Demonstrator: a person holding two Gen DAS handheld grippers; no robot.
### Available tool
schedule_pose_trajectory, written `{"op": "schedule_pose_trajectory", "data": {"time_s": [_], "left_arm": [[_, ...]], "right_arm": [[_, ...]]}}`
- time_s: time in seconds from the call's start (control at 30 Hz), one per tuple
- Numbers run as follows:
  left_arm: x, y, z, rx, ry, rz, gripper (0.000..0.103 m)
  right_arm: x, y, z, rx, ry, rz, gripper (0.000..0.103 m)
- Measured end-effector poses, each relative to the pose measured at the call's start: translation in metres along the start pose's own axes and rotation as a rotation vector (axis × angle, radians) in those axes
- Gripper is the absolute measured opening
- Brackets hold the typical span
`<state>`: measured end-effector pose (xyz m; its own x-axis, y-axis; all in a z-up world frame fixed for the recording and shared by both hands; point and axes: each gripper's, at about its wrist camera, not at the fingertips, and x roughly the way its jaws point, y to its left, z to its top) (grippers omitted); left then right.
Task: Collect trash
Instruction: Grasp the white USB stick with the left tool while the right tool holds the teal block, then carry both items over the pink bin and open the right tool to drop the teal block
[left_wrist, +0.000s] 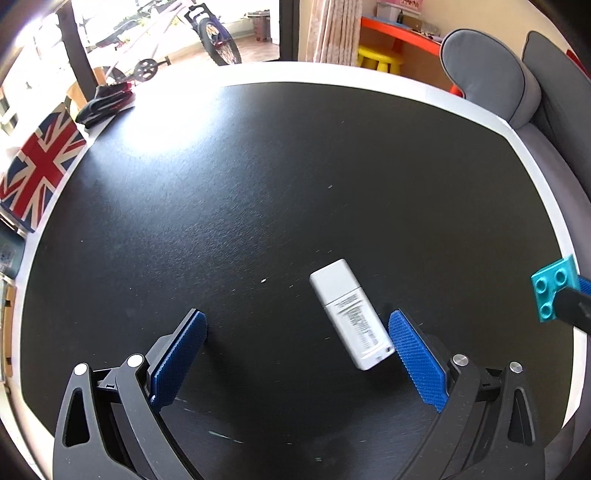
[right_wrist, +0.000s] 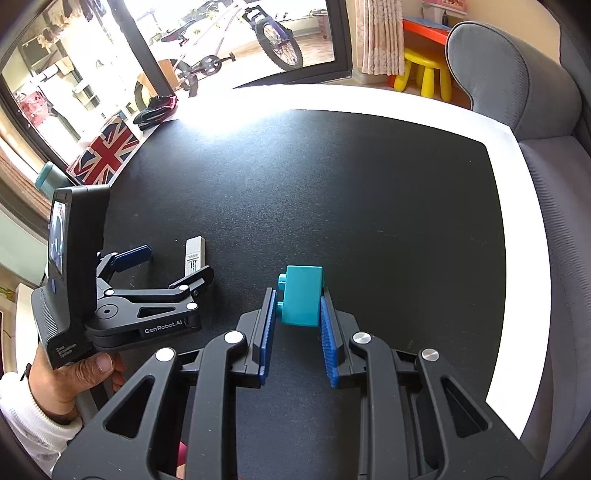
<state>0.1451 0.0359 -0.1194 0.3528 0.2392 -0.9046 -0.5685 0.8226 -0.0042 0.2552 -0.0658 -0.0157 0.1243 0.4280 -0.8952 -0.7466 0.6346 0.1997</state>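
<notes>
A white stick-shaped object with a printed label (left_wrist: 349, 314) lies on the black table top (left_wrist: 258, 184). My left gripper (left_wrist: 297, 319) is open around it, its right pad (left_wrist: 413, 358) touching the object's near end. The object also shows in the right wrist view (right_wrist: 194, 258) beside the left gripper (right_wrist: 173, 266). My right gripper (right_wrist: 299, 310) is shut on a teal toy brick (right_wrist: 301, 301) and holds it above the table. That brick shows at the right edge of the left wrist view (left_wrist: 554, 290).
A Union Jack box (left_wrist: 37, 166) and a dark folded item (left_wrist: 105, 105) sit at the table's far left edge. A grey sofa (right_wrist: 517, 92) runs along the right side. The table has a white border (right_wrist: 524, 221).
</notes>
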Motion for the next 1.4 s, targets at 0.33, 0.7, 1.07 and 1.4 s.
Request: {"op": "schedule_pose_trajectory", "data": {"time_s": [0.33,0.7,1.07,1.4], "left_arm": [[-0.009,0.007,0.003,0.085,-0.042,-0.041,0.05],[-0.017,0.011,0.003,0.18,-0.055,-0.124,0.019],[-0.084,0.02,-0.017,0.27,-0.147,-0.213,0.019],[-0.147,0.031,-0.063,0.347,-0.202,-0.314,0.019]], "right_arm": [[0.005,0.01,0.003,-0.014,0.004,0.007,0.022],[0.004,0.019,0.002,-0.019,-0.005,0.01,0.023],[-0.029,0.052,-0.023,-0.065,-0.077,-0.022,0.023],[-0.073,0.081,-0.073,-0.108,-0.138,-0.035,0.023]]}}
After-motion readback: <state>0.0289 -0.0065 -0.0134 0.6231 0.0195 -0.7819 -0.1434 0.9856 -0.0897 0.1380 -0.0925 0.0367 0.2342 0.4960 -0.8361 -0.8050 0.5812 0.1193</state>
